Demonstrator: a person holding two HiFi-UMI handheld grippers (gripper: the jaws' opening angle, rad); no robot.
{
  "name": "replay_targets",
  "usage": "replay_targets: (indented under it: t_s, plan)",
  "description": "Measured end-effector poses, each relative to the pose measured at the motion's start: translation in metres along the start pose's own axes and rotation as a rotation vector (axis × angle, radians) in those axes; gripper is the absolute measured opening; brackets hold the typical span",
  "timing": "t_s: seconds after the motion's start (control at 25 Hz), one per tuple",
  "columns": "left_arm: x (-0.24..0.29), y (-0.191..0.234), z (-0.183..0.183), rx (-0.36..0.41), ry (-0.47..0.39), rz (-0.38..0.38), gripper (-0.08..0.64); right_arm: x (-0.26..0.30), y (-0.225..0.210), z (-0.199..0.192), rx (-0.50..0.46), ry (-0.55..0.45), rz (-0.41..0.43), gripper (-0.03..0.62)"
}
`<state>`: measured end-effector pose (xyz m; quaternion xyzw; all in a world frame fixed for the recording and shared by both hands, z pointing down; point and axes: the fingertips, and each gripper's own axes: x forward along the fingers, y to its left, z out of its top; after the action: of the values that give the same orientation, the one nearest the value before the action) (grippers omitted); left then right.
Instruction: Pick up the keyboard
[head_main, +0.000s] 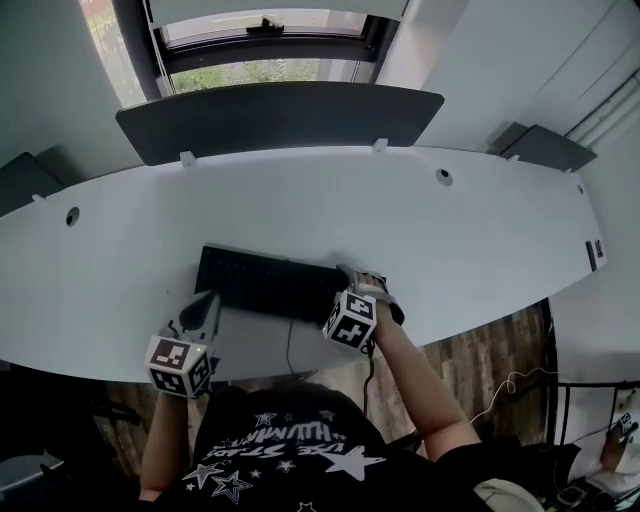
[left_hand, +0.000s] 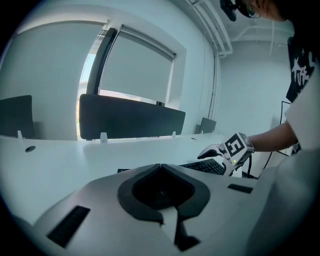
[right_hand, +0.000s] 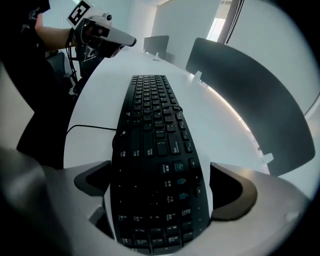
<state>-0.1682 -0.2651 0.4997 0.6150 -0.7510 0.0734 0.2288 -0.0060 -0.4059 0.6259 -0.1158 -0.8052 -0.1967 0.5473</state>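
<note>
While the right gripper (right_hand: 162, 186) points steeply down over the right end of the keyboard (head_main: 268, 283), I see its jaws spread wide. One jaw is on the near long edge side, one on the far, with keys between them. Pads look clear of both edges, so not clamped. Keyboard lies flat on the white desk (head_main: 450, 240), close to the near edge, long side running left-right. Its black cable (head_main: 289, 350) trails off the near edge. Left gripper (left_hand: 161, 167) sits just off the keyboard's left end, jaws pressed together, nothing between them. Dark divider panel (head_main: 280, 120) stands along the desk's far edge.
</note>
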Motion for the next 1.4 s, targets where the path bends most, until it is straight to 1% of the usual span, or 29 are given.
replay_targets:
  t_s: [0.16, 0.28, 0.48, 0.64, 0.8, 0.88, 1.08, 1.2, 1.28, 1.4]
  plan:
    - [0.005, -0.006, -0.001, 0.004, 0.014, -0.008, 0.009, 0.005, 0.000, 0.005, -0.008, 0.031, 0.109, 0.577]
    - [0.006, -0.012, -0.002, 0.007, 0.026, -0.026, 0.009, 0.008, 0.001, 0.004, -0.009, 0.064, 0.165, 0.578]
    - [0.007, -0.012, -0.007, 0.005, 0.044, -0.042, 0.009, 0.012, 0.001, 0.005, -0.019, 0.119, 0.198, 0.579]
    - [0.011, -0.012, -0.003, 0.009, 0.051, -0.047, 0.009, 0.016, 0.001, 0.004, -0.028, 0.163, 0.226, 0.580]
    - [0.016, -0.014, -0.006, 0.013, 0.057, -0.066, 0.009, 0.021, 0.001, 0.001, -0.044, 0.203, 0.292, 0.583]
    - [0.017, -0.016, -0.007, 0.015, 0.061, -0.076, 0.009, 0.022, 0.002, 0.001, -0.049, 0.216, 0.312, 0.581]
    - [0.019, -0.015, -0.012, 0.014, 0.073, -0.087, 0.009, 0.019, -0.001, -0.002, -0.033, 0.185, 0.288, 0.581]
    - [0.021, -0.016, -0.011, 0.029, 0.079, -0.091, 0.009, 0.019, 0.001, 0.003, -0.046, 0.156, 0.286, 0.581]
    - [0.022, -0.018, -0.008, 0.061, 0.089, -0.090, 0.009, 0.018, 0.001, 0.005, -0.054, 0.149, 0.269, 0.581]
    - [0.026, -0.016, -0.004, 0.126, 0.112, -0.089, 0.009, 0.015, 0.000, 0.005, -0.070, 0.168, 0.187, 0.581]
